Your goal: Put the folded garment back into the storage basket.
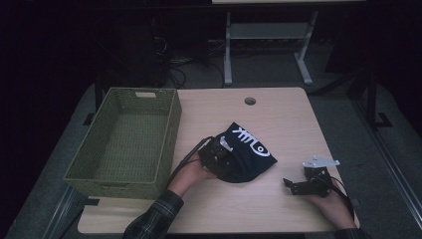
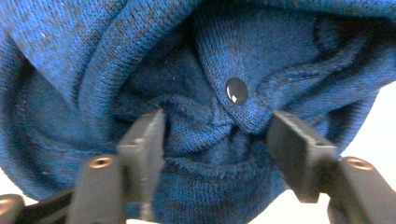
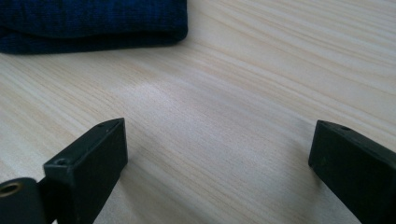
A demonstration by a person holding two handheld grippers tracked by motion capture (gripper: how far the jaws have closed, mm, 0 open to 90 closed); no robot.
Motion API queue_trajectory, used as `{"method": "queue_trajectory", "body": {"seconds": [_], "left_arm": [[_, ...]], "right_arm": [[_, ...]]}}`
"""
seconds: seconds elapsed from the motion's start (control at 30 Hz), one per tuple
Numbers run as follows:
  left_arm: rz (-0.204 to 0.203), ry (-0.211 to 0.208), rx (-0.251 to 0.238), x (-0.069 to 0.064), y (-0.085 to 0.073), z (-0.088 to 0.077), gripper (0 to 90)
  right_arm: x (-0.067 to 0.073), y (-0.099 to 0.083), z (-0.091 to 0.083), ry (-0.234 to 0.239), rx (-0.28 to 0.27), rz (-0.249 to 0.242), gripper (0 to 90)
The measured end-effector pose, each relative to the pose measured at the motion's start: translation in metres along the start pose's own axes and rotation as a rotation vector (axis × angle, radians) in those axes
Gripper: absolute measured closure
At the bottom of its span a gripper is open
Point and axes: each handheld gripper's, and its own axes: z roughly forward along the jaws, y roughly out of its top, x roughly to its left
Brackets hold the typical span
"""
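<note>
Left claw (image 2: 212,140): jaws partly closed around a bunched fold of the dark blue knitted garment (image 2: 196,60); the cloth fills the gap and the pads appear to press into its sides, so I judge it a grip on the fold, though a shallow one.
Grip risk: the pinch seems to take only the outer wrinkle near the snap button (image 2: 236,90). If lifted so, the fold may slide out, or a single layer may come up while the rest stays lying.
Garment position: in the high view the garment (image 1: 249,152) lies crumpled near the middle of the tabletop (image 1: 278,114), white fish print upward, just right of the woven green basket (image 1: 127,142) but not touching it.
Transfer risk: if the basket is the goal, trailing cloth could catch on the near rim or drape over the wall instead of dropping inside.
Right claw (image 3: 217,154): jaws wide apart with nothing between them, low over bare wood, well apart from the garment's edge (image 3: 93,23).
Support risk: with the right claw (image 1: 293,185) idle, the loose end has no second hold; a sagging end could drag along the tabletop.
</note>
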Motion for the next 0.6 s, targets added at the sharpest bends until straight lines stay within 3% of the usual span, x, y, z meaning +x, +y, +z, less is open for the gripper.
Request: {"method": "queue_trajectory", "body": {"seconds": [0.03, 0.07, 0.27, 0.6], "left_arm": [[0.002, -0.002, 0.003, 0.0000, 0.0003, -0.0004, 44.9], [0.005, -0.008, 0.005, -0.0004, 0.0007, -0.0010, 53.4], [-0.007, -0.023, 0.006, 0.0001, 0.0019, -0.0020, 72.6], [-0.037, -0.055, -0.009, 0.0044, 0.0016, -0.0056, 75.4]], "right_arm": [[0.0000, 0.0000, 0.0000, 0.000, 0.000, 0.000, 4.2], [-0.0002, 0.0000, 0.0000, -0.001, -0.001, 0.000, 4.2], [-0.0005, 0.0000, 0.0001, -0.005, -0.002, 0.001, 4.3], [-0.0004, 0.0000, 0.0000, -0.004, 0.000, 0.005, 4.2]]}}
